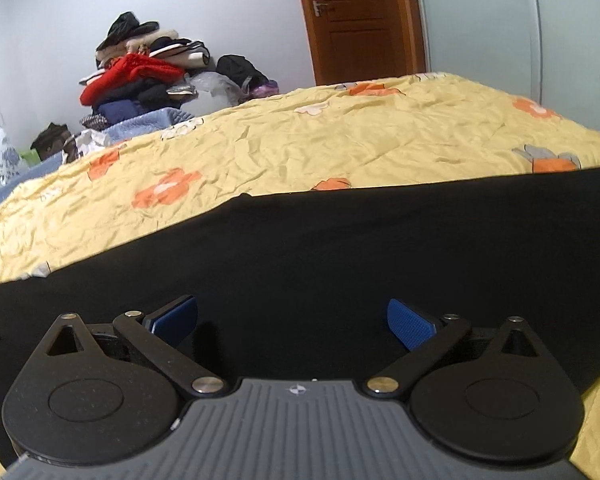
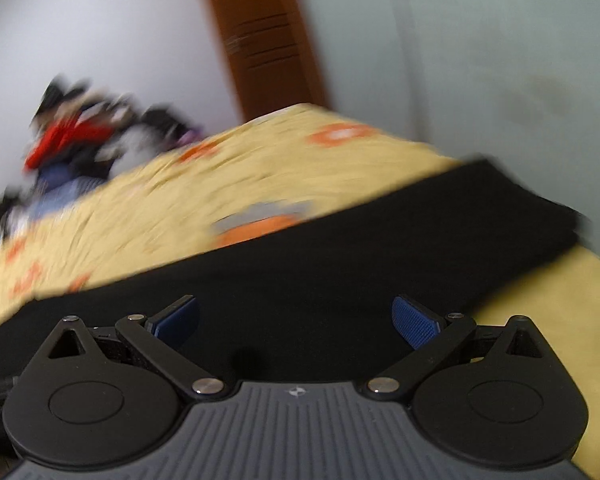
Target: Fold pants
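Observation:
Black pants (image 1: 340, 248) lie flat across the near part of a bed with a yellow flowered cover (image 1: 300, 140). My left gripper (image 1: 293, 322) hovers just over the black cloth, its blue pads (image 1: 410, 322) wide apart and nothing between them. In the right wrist view the same black pants (image 2: 380, 264) stretch up to the right, ending near the bed's right edge. My right gripper (image 2: 296, 320) is open above the cloth too, with its blue pads (image 2: 414, 320) spread and holding nothing. That view is blurred by motion.
A heap of clothes (image 1: 140, 72) is piled at the far left end of the bed, against the white wall. A brown wooden door (image 1: 360, 20) stands behind the bed. The yellow cover (image 2: 220, 184) stretches bare beyond the pants.

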